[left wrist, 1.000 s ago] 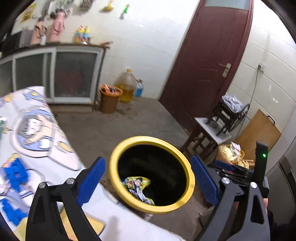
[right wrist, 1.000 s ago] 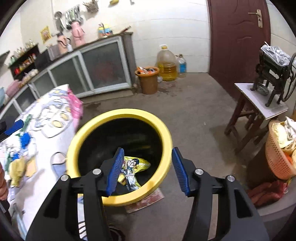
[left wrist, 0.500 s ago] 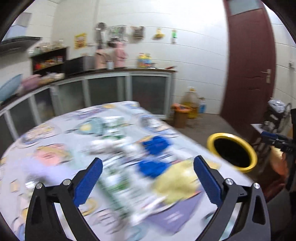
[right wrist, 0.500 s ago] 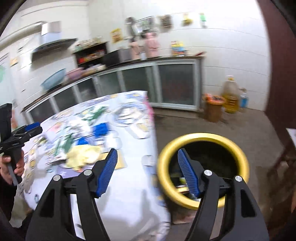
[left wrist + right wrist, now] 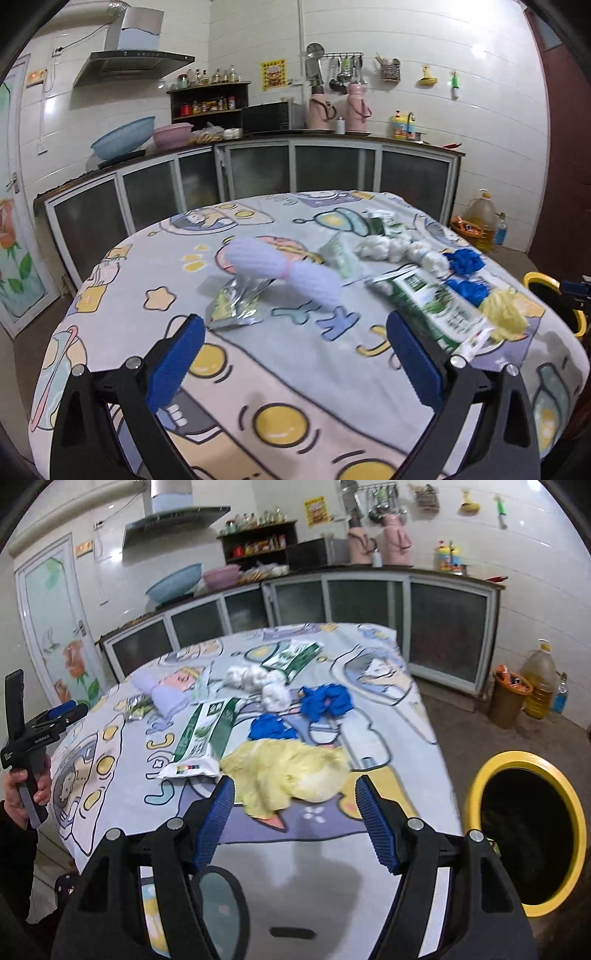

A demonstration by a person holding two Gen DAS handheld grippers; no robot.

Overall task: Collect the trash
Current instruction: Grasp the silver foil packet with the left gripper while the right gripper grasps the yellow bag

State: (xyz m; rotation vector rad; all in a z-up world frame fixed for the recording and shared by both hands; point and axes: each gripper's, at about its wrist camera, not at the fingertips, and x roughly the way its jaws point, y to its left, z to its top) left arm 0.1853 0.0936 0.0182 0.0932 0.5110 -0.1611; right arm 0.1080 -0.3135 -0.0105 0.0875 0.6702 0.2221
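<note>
While both grippers hover over the table with nothing between their fingers, the trash lies spread across its cartoon-print cloth. The right gripper has its jaws spread wide just short of a crumpled yellow wrapper, the nearest piece to it. Beyond that lie two blue crumpled pieces, a green-and-white packet touching the yellow wrapper's left edge, white wads and a second green-and-white packet farther back. The yellow-rimmed bin stands on the floor just beside the table's right edge, its dark inside unreadable.

The left gripper also has its jaws wide apart, above bare cloth. Ahead of its left finger lies a silver foil packet, and behind that a pale lavender knit bundle. The long green-and-white packet lies close to its right finger. Along the back wall run glass-fronted cabinets; an orange bucket and oil jug stand on the floor, well apart from the table.
</note>
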